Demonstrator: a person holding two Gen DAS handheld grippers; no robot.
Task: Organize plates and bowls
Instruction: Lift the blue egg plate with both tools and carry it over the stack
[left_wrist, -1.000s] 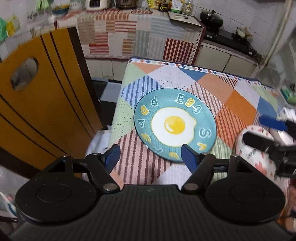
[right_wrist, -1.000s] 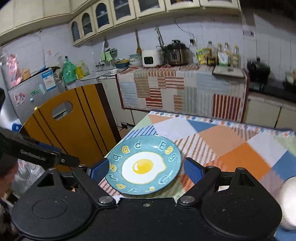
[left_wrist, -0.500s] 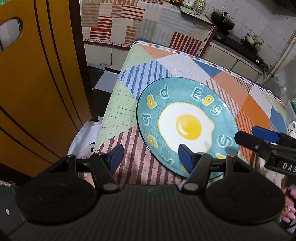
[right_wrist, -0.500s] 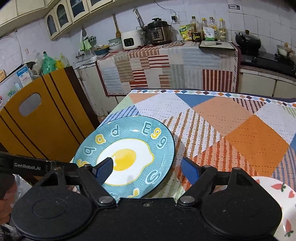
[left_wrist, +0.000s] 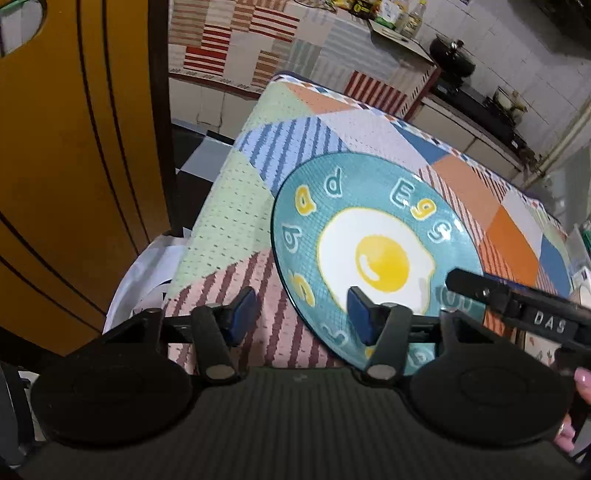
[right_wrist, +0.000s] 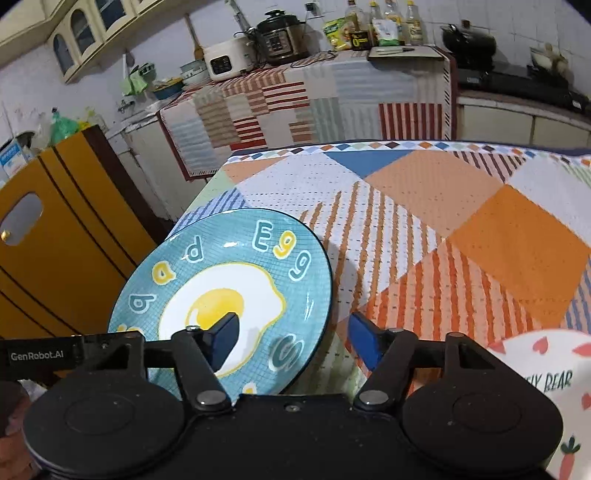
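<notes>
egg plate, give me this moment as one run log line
phase: approach | egg plate: flat on patchwork tablecloth | left gripper: open, straddling near-left rim | right gripper: open, straddling near-right rim | strawberry-print dish: right of plate

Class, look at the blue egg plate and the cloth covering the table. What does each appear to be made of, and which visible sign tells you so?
Egg plate: probably glazed ceramic; its surface is glossy, with bright highlights and a thin dark rim, though melamine cannot be excluded.
Tablecloth: seemingly a soft woven or knitted fabric with a matte finish; it shows a fine dotted texture and drapes over the table edge.
</notes>
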